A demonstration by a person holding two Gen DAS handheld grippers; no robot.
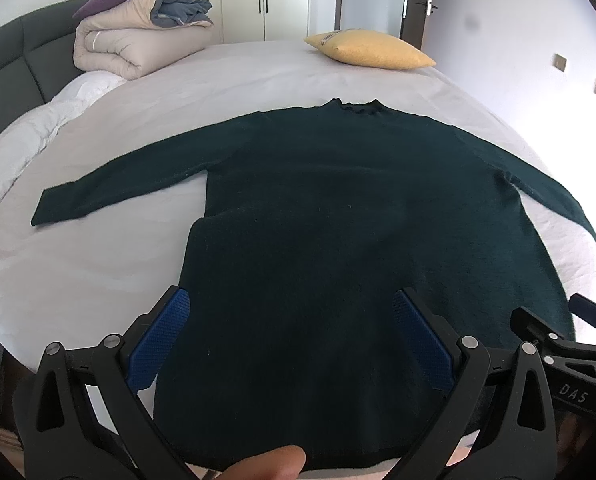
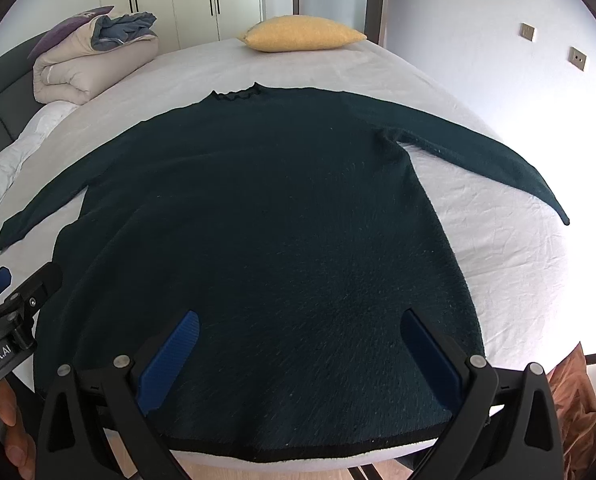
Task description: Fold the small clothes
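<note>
A dark green long-sleeved sweater [image 1: 338, 200] [image 2: 258, 220] lies flat on the white bed sheet [image 1: 98, 248], collar away from me and both sleeves spread out sideways. My left gripper [image 1: 290, 300] hovers open over the sweater's lower left part, blue pads wide apart with nothing between them. Over the lower right part near the hem, my right gripper [image 2: 300, 320] is open too. The right gripper's body [image 1: 570, 344] shows at the right edge of the left wrist view. At the left edge of the right wrist view is the left gripper's body [image 2: 14, 312].
A yellow pillow [image 1: 370, 48] [image 2: 302, 34] lies at the far side of the bed. A folded beige duvet [image 1: 134, 46] [image 2: 86, 64] with a purple cushion sits at the far left by the dark headboard [image 1: 14, 60]. The bed's near edge [image 2: 298, 460] runs under the hem. A fingertip [image 1: 270, 464] shows at the bottom.
</note>
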